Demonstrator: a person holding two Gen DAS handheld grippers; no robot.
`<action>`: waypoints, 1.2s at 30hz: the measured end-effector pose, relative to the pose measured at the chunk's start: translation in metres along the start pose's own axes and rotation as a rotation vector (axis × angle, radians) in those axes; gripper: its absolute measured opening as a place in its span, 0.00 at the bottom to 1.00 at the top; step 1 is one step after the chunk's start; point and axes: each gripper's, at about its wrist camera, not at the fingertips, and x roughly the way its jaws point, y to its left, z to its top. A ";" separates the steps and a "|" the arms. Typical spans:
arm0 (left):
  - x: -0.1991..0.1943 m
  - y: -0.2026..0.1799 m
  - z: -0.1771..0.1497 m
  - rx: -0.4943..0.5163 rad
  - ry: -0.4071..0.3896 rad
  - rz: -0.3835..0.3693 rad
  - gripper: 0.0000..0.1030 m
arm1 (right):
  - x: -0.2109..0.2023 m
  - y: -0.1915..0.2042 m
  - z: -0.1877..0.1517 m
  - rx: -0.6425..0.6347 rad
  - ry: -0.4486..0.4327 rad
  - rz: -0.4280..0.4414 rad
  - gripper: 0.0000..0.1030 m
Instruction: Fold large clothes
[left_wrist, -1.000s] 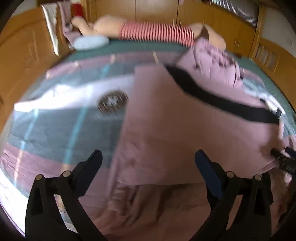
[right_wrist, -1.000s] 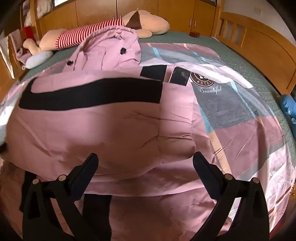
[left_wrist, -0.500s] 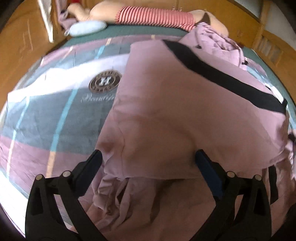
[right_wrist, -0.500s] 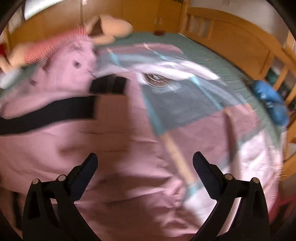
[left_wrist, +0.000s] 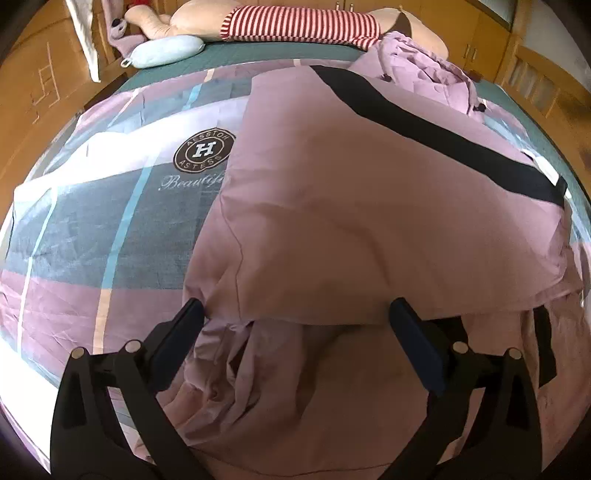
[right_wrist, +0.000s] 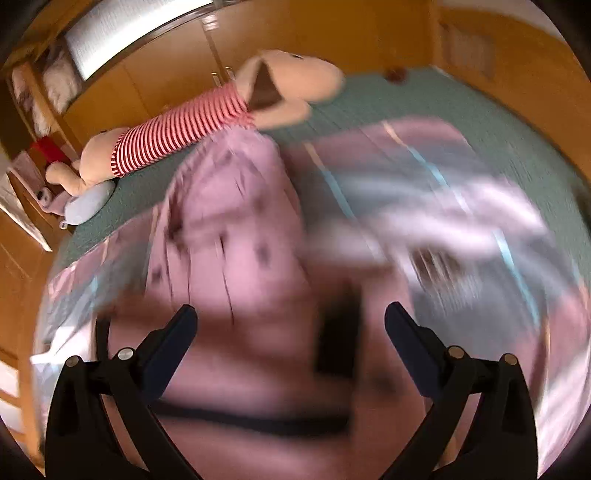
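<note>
— Pink garment (left_wrist: 369, 206) spread on bed (left_wrist: 92, 229), folded edge between left gripper (left_wrist: 295, 314) tips?
— Yes; spread wide, gripping nothing. Right gripper (right_wrist: 288, 314) too, above blurred garment (right_wrist: 236, 266)

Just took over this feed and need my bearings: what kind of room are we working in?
Most likely a bedroom. The pink garment lies on a bed with a patterned quilt, a big plush toy in a striped top lies at the far end, and wooden wardrobe doors line the wall behind.
</note>
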 end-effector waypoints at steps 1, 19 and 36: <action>0.001 -0.001 0.000 0.004 0.000 0.002 0.98 | 0.015 0.009 0.019 -0.020 -0.014 -0.011 0.99; 0.021 -0.012 -0.012 0.063 0.030 0.046 0.98 | 0.019 0.058 0.068 -0.061 -0.277 0.070 0.04; -0.097 0.036 -0.005 -0.138 -0.187 0.043 0.98 | -0.162 -0.097 -0.212 0.072 -0.085 0.091 0.93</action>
